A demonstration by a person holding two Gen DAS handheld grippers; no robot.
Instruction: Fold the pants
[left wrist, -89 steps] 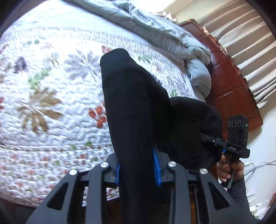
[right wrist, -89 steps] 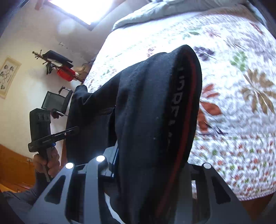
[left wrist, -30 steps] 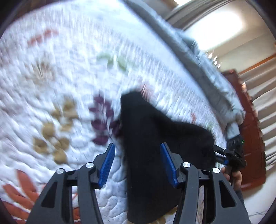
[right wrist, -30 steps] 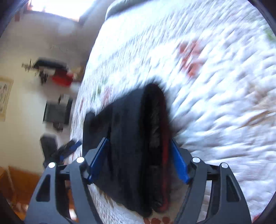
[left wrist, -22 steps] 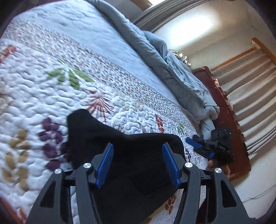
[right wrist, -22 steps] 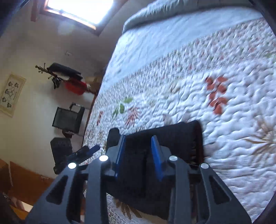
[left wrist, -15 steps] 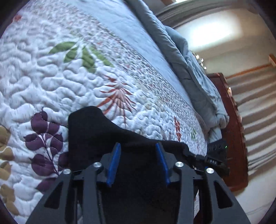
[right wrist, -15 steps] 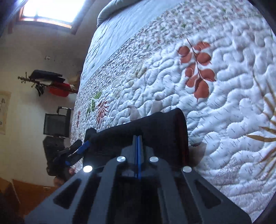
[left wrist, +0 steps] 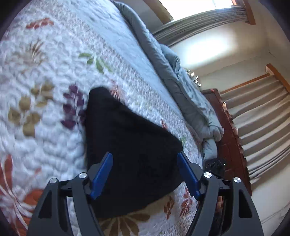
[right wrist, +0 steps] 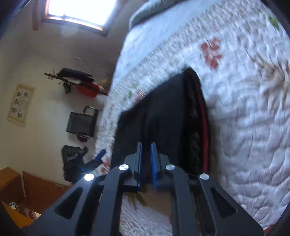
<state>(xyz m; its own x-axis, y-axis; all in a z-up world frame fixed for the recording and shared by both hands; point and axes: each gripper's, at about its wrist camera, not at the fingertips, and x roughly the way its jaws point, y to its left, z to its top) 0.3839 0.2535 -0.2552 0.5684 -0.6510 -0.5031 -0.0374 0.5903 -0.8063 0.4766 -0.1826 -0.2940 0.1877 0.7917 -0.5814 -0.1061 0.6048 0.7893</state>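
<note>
Pants: the black pants are lying folded into a compact, roughly triangular bundle on the bed; the cloth is matte and soft-looking, and from the right wrist view a red stripe is running along the waistband edge.
Quilt: the quilted bedspread is showing a white, puckered, stitched surface printed with leaves in red, purple, olive and green.
Left gripper: the left gripper is hovering over the near part of the bundle with its blue pads standing wide apart; the jaws have just been opening, and the pads are not pressing on the cloth.
Right gripper: the right gripper is pointing at the near edge of the pants, its blue pads drawn almost together with only a thin slit between; whether any cloth is caught there I cannot tell.
Left view only: a rumpled grey duvet, a dark carved wooden headboard and pleated beige curtains are showing.
Right view only: a bright window, a framed picture and a black chair by the cream wall are showing.
</note>
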